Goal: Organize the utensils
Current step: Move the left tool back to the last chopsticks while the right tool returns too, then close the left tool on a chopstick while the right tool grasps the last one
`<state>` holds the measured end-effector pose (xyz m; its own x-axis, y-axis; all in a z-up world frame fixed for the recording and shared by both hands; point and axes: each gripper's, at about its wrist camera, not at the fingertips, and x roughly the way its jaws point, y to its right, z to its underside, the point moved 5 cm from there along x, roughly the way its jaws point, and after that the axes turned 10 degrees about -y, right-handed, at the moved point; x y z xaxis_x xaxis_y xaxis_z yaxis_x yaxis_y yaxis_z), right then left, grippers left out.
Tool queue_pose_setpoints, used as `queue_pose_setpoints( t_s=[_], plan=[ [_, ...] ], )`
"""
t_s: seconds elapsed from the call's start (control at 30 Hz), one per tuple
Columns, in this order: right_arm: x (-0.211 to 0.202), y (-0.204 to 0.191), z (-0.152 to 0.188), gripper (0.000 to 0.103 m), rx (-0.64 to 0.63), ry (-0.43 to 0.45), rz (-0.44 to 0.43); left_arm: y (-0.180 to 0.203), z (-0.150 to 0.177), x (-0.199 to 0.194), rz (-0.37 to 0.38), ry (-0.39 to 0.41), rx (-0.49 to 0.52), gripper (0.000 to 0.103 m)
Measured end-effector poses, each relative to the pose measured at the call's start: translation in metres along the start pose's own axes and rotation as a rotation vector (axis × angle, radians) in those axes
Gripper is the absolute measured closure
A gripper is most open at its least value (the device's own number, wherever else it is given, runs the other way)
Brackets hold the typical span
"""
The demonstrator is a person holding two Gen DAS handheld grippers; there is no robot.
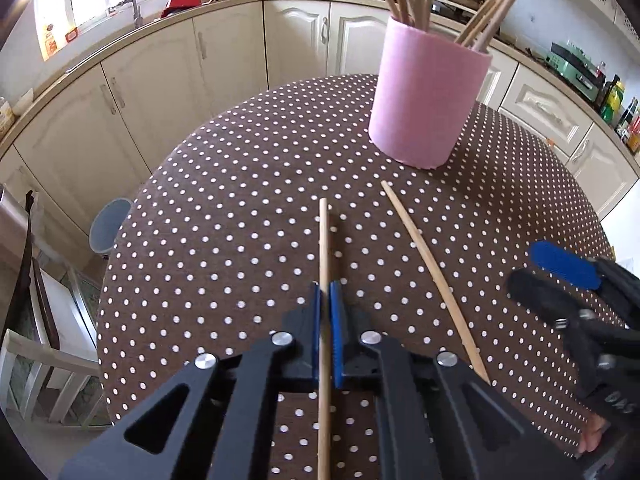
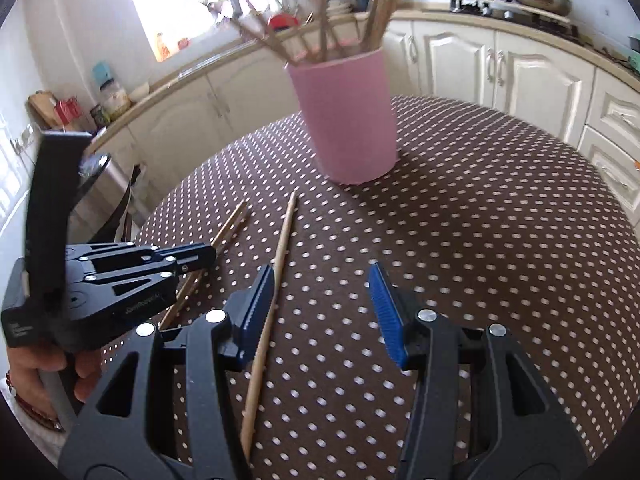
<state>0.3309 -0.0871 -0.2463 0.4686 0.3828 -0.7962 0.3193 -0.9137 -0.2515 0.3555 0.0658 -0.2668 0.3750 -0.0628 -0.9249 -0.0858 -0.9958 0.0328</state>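
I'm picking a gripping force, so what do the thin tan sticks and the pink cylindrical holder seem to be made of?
The thin tan stick clamped in the left gripper and the loose stick beside it look like bare wood or bamboo: matte, pale, tapered. The pink cylindrical holder has a dull, faintly ribbed wall with no shine, suggesting felt, foam or wrapped card rather than glazed ceramic; I can't tell which.

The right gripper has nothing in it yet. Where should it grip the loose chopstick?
Grip the loose chopstick near mid-shaft, from above, right gripper pads either side. It lies flat on the table, thin and long, beside one finger.
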Motion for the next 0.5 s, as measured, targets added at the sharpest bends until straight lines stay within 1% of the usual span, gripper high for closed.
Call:
queue_pose_setpoints(
  t_s=[0.1, 0.13, 0.17, 0.23, 0.27, 0.33, 0.37, 0.5],
  plan=[
    [0.019, -0.013, -0.010, 0.054, -0.023, -0.065, -0.012, -0.004, -0.001, -0.001, -0.008, 0.014, 0.001, 0.097],
    [0.024, -0.018, -0.013, 0.054, -0.033, -0.083, -0.013, -0.004, 0.004, -0.003, -0.010, 0.016, 0.001, 0.097],
    [0.028, -0.021, -0.014, 0.057, -0.040, -0.092, -0.011, -0.005, 0.006, -0.003, -0.013, 0.018, 0.000, 0.097],
    [0.037, -0.031, -0.021, 0.065, -0.066, -0.114, 0.003, -0.009, 0.004, -0.003, -0.016, 0.023, -0.006, 0.097],
    [0.043, -0.036, -0.024, 0.069, -0.079, -0.137, 0.014, -0.011, 0.004, -0.004, -0.017, 0.024, -0.008, 0.097],
    [0.050, -0.041, -0.027, 0.070, -0.098, -0.155, 0.046, -0.015, 0.003, -0.004, -0.020, 0.027, -0.011, 0.097],
    [0.055, -0.044, -0.030, 0.072, -0.107, -0.166, 0.071, -0.016, 0.003, -0.004, -0.020, 0.027, -0.011, 0.097],
    [0.067, -0.052, -0.036, 0.080, -0.137, -0.199, 0.126, -0.019, 0.003, -0.006, -0.016, 0.035, -0.012, 0.097]
  ],
)
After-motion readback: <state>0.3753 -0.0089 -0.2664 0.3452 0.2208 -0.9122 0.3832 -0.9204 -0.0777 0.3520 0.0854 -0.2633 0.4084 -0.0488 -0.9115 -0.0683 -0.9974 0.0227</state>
